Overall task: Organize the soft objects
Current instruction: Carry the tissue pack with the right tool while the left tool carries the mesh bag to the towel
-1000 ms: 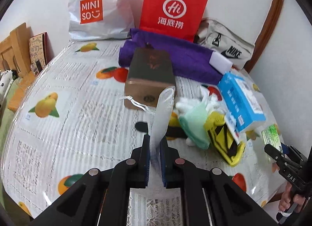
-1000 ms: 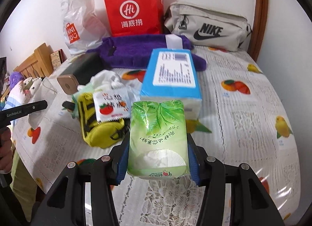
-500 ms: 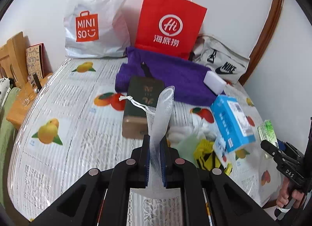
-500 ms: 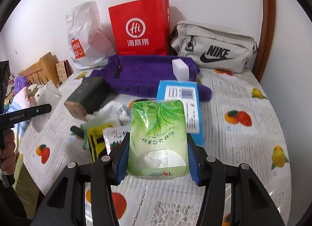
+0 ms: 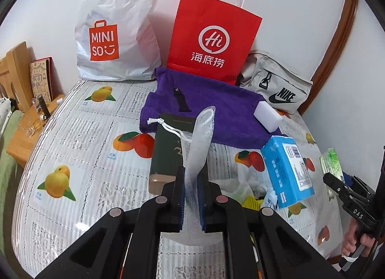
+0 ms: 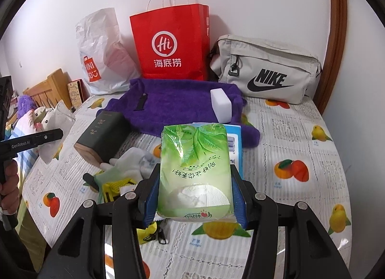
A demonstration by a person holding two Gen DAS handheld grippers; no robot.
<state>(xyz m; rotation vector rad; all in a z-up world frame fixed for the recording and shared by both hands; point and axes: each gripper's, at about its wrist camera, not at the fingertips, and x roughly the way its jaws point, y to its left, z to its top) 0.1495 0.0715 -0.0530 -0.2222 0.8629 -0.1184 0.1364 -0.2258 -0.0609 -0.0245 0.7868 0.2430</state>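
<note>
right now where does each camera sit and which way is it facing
Left wrist: rides the left gripper, angled down across the table to the red bag; jaws shut on a white mesh pouch.
Right wrist: rides the right gripper, same heading; jaws clamp a green tissue pack.
Shared: red bag, purple towel, each other's gripper.

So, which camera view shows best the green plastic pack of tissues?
The right wrist view: the green plastic pack of tissues fills the centre, clamped in the right claw, its leaf print and lettering readable. In the left wrist view it is only a thin green sliver at the right edge.
</note>
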